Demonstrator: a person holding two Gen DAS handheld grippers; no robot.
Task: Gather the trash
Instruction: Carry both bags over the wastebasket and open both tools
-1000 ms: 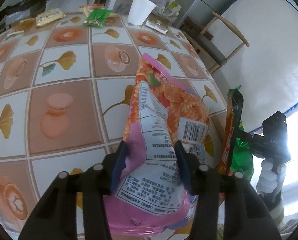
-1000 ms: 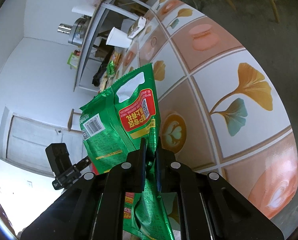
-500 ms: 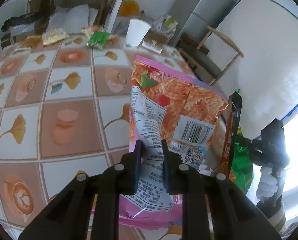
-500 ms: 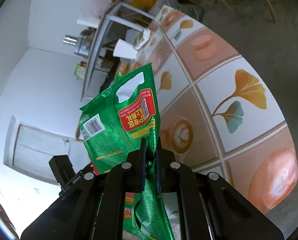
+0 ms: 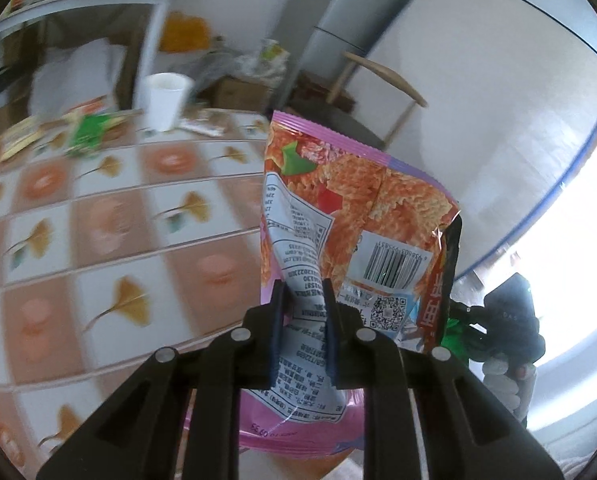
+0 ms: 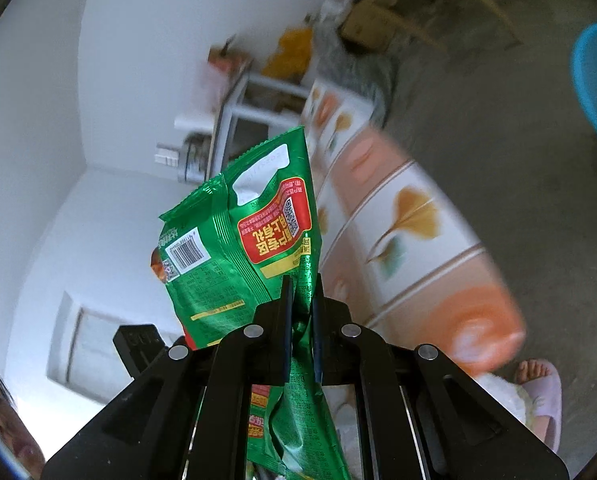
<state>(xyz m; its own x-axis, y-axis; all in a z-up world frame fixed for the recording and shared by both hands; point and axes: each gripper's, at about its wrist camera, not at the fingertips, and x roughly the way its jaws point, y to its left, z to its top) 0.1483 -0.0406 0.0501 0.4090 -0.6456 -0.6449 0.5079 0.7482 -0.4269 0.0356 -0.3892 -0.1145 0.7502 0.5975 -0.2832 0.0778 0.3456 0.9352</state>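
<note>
The pink wrapper (image 5: 350, 224) stands upright between the fingers of the left gripper (image 5: 301, 292), pinched at its lower printed panel. The jaws are narrowed to a small gap and both pads press on the film. The wrapper's top rises well above the fingertips, and its pink bottom edge hangs below the jaws, clear of the table (image 5: 98, 240). Its barcode and QR code face the camera, right of the fingers.

The green wrapper (image 6: 250, 240) is clamped in the right gripper (image 6: 299, 288). The jaws are almost fully closed, with only crumpled foil between the pads. The wrapper fans out above and left of the fingertips; more of it trails down below the jaws. A second wrapper with red print shows behind it at its left edge, but whether it shares the grip cannot be told.

In the left wrist view, the right gripper appears low at the right of the left gripper, with green foil and a dark, red-printed wrapper (image 5: 442, 280) just beside the pink one.

Ahead and left of the left gripper, at the table's far edge, stand a white cup (image 5: 164, 100) and blurred packets (image 5: 90, 130). Right of the right gripper lie the table corner, bare floor, a blue bin (image 6: 594, 84) at the frame edge and a slippered foot (image 6: 538, 392).
</note>
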